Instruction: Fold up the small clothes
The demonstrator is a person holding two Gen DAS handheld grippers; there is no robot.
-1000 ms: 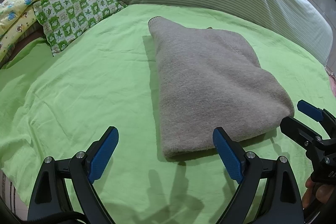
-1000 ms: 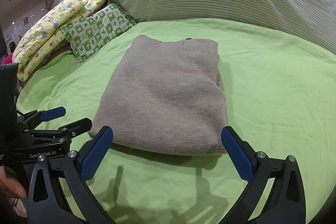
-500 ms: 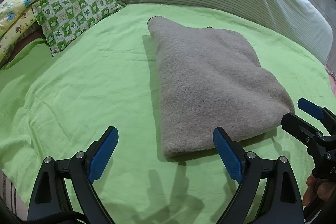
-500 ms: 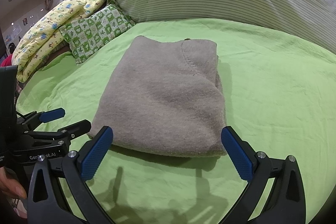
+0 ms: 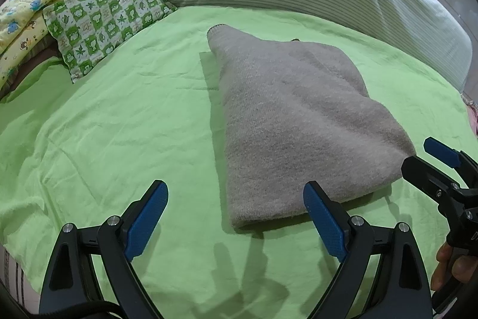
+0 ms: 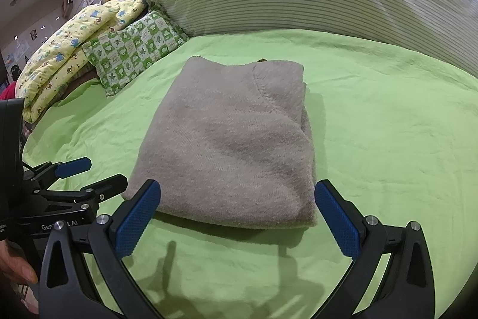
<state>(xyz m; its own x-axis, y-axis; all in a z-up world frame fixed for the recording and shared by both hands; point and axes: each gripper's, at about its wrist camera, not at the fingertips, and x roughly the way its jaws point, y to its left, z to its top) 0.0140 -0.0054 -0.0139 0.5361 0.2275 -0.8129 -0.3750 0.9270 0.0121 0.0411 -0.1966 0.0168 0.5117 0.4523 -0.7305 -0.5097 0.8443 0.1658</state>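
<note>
My folded grey sweater lay flat on the bed's green sheet, near the checked pillow. I held my left tool and right tool just before its near edge, both spread wide, gripping nothing.

The only lettering sits on the body of the left gripper as seen from the right wrist camera: white print that reads "Gen" and then ".AI", the letters between hidden by a screw head. A smaller white line lower at the picture's left edge is too small to read. The left wrist view shows one partial white letter on the right gripper, unreadable
</note>
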